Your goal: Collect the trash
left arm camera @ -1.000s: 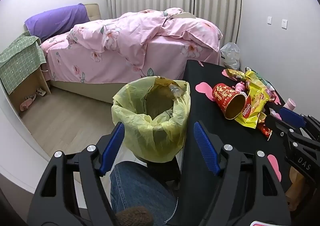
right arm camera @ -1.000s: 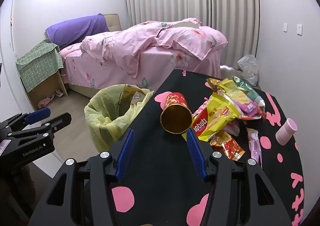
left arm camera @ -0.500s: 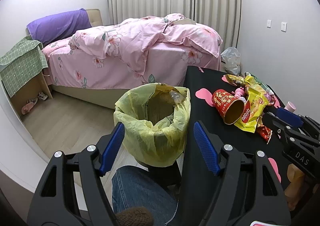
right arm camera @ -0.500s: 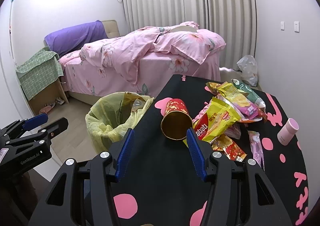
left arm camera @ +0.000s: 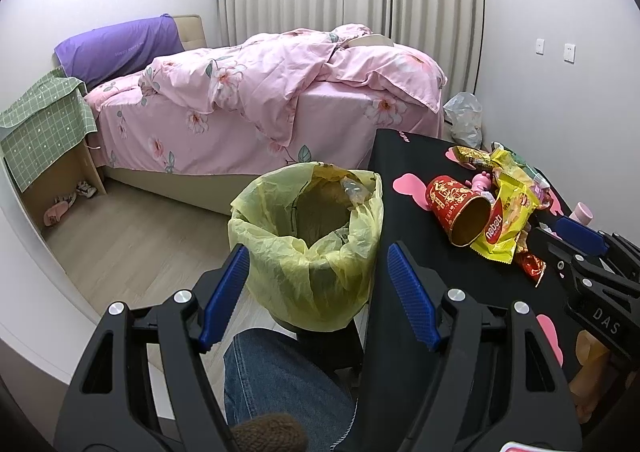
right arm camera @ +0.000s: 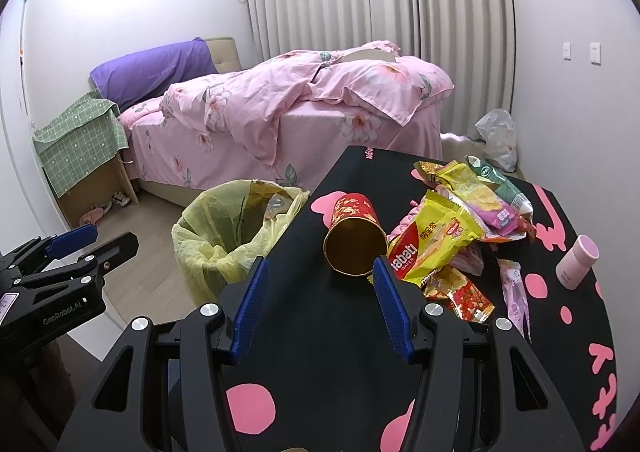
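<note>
wrappers (right arm camera: 444,240) litter the table (right arm camera: 320,332); both claws spread, holding nothing.

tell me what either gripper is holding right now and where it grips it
Nothing is held. The left gripper and the right gripper are both open and empty.

You get even, soft indoor light, cool white on the walls (left arm camera: 560,3). Shadows stay faint. Fisheye bends the edges; corners go black. Both views look sharp, without glare.
</note>
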{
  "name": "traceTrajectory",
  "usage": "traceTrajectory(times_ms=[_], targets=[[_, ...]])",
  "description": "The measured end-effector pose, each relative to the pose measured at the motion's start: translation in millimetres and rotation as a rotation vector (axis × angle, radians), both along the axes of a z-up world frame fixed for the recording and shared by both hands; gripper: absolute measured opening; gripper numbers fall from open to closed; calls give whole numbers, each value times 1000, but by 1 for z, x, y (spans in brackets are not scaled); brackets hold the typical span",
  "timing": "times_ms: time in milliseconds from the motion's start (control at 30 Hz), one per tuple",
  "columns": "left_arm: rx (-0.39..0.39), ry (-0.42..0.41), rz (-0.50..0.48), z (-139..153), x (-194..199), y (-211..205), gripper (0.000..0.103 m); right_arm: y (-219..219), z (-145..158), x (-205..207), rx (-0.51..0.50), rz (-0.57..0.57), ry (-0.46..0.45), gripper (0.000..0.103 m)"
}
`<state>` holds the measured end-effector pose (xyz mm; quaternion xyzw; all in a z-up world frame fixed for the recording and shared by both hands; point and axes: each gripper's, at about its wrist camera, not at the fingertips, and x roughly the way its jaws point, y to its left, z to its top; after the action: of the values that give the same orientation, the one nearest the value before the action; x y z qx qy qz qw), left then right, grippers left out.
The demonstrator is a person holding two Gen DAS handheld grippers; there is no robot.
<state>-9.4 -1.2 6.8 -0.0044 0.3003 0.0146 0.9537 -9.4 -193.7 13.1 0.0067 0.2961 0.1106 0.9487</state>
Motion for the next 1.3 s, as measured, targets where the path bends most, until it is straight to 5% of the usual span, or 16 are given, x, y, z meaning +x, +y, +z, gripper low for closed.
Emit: traceTrajectory(times_ms=[1300], targets=[[-1, 0, 0, -1, -1, 1, 68, -1, -2, 0, 7, 1, 5, 51]])
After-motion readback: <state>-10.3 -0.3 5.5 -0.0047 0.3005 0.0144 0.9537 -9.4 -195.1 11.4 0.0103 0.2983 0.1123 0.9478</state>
